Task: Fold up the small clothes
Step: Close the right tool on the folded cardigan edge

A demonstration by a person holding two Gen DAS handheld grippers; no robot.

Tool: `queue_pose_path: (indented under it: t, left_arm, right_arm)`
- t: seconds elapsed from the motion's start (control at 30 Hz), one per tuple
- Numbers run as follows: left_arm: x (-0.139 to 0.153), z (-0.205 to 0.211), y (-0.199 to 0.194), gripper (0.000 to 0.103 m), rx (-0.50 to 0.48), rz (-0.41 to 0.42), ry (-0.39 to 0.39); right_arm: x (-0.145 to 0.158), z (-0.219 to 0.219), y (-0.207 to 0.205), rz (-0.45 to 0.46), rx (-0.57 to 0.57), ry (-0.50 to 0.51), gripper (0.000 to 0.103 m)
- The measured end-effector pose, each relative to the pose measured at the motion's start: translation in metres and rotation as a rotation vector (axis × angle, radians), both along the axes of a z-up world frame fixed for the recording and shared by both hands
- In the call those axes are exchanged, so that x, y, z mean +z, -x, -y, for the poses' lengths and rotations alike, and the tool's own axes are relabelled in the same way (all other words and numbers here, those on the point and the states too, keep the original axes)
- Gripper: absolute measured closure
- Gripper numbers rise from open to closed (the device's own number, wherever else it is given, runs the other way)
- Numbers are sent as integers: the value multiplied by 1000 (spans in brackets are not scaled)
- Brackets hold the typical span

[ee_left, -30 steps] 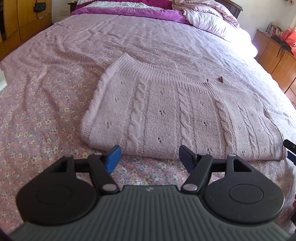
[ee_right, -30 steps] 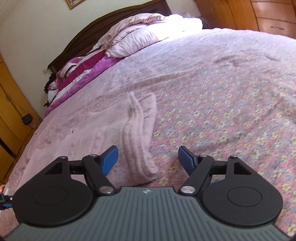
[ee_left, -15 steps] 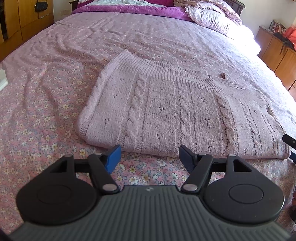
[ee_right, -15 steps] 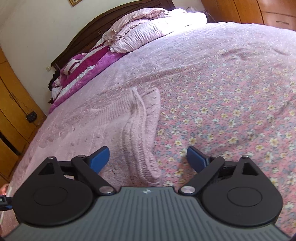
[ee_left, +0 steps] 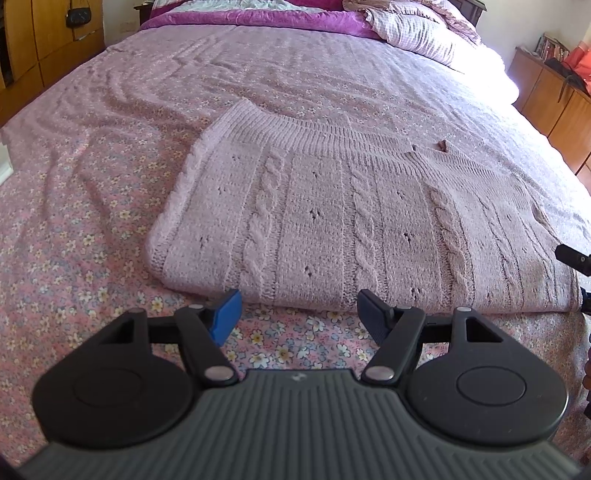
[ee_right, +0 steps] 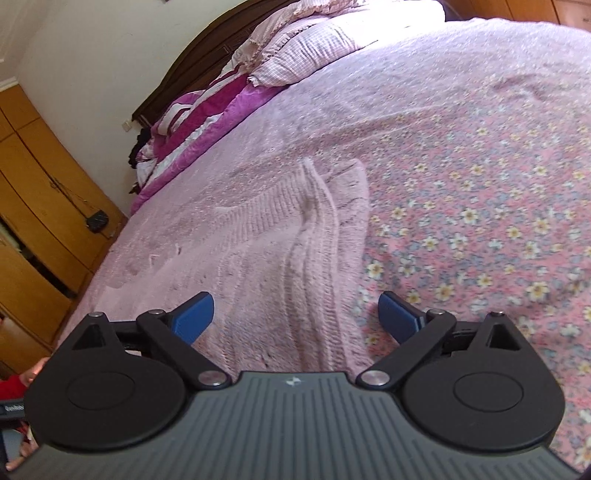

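A pale pink cable-knit sweater [ee_left: 351, 221] lies folded flat on the floral bedspread [ee_left: 74, 229]. My left gripper [ee_left: 298, 314] is open and empty, just short of the sweater's near folded edge. In the right wrist view the same sweater [ee_right: 288, 258] runs away from me, its stacked folded edge between the open jaws of my right gripper [ee_right: 295, 317], which holds nothing. The tip of the right gripper shows at the right edge of the left wrist view [ee_left: 574, 254].
Pillows and a magenta quilt [ee_left: 295, 16] lie at the head of the bed. Wooden wardrobes [ee_right: 40, 206] stand on one side and wooden cabinets [ee_left: 554, 92] on the other. The bedspread is wrinkled to the left of the sweater.
The left gripper has edged closer to the sweater's near edge. The right gripper has opened wider and moved forward over the sweater's folded end.
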State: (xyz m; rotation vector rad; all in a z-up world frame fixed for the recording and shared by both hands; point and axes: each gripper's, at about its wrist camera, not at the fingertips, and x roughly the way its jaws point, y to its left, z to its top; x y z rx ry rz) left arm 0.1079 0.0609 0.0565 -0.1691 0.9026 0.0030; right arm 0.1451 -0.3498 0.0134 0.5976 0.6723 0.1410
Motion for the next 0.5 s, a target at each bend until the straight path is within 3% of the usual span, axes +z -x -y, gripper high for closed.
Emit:
queue_pose_path:
  t: [0.17,0.5]
  left_arm:
    - [-2,-4,1,33,5,-5,-1]
    - [-4,-14,-2,33,18,-24,8]
  right_arm:
    - [-2,-4,-11,-2,31,-78,4]
    - [-6,-12,-17,31,3,-115,5]
